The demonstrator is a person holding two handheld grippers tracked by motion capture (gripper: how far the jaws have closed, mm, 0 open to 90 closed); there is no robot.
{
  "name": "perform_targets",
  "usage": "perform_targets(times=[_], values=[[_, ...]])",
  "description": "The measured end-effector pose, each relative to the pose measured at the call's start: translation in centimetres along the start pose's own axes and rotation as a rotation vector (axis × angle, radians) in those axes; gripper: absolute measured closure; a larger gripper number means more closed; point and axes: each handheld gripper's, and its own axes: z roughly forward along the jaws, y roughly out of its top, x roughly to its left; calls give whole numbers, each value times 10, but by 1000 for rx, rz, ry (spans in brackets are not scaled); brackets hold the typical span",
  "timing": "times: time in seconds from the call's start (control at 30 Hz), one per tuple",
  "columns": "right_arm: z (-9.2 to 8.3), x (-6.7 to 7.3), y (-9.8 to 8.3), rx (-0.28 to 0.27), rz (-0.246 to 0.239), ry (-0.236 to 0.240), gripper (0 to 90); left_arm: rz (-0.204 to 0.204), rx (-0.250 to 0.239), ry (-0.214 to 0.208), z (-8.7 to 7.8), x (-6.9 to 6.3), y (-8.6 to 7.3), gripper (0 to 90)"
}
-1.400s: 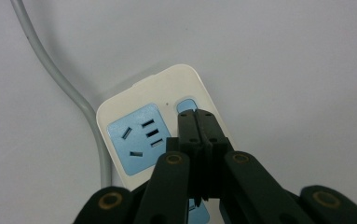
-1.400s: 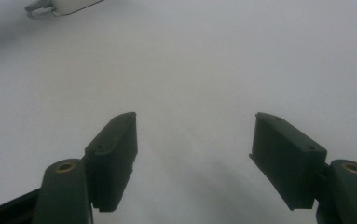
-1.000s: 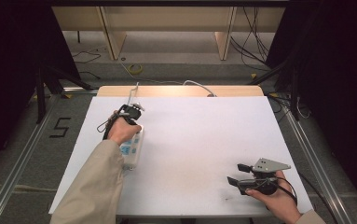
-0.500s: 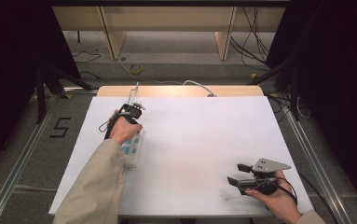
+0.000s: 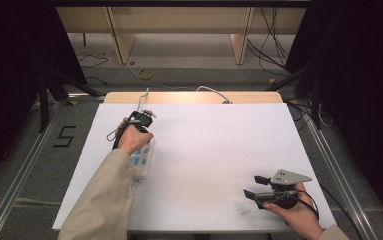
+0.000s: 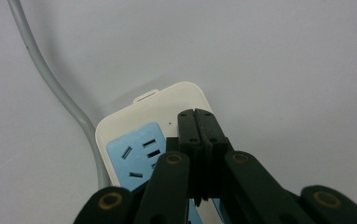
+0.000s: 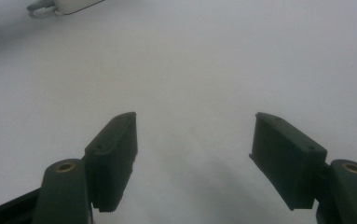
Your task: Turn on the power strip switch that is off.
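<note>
Clearly the left gripper (image 6: 199, 116), jaws pressed together on nothing, hovers over the power strip (image 5: 144, 157) at the table's (image 5: 219, 150) left (long axis front-to-back); the right gripper (image 5: 251, 186), spread empty, waits well apart.

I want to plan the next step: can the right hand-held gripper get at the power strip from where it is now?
Probably yes: the right hand-held gripper is open and bare white table lies between it and the power strip.
</note>
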Motion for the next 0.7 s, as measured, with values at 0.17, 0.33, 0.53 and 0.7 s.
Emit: perform_targets(times=[0.17, 0.33, 0.53, 0.7], values=[[0, 0, 0, 0, 0, 0, 319, -4, 1, 5, 1, -1, 1, 898], [0, 0, 0, 3, -3, 2, 319, 12, 9, 16, 1, -2, 1, 898], [0, 0, 0, 4, -2, 3, 318, 2, 8, 12, 2, -2, 1, 898], [0, 1, 0, 4, -1, 4, 318, 0, 10, 12, 2, -1, 2, 899]])
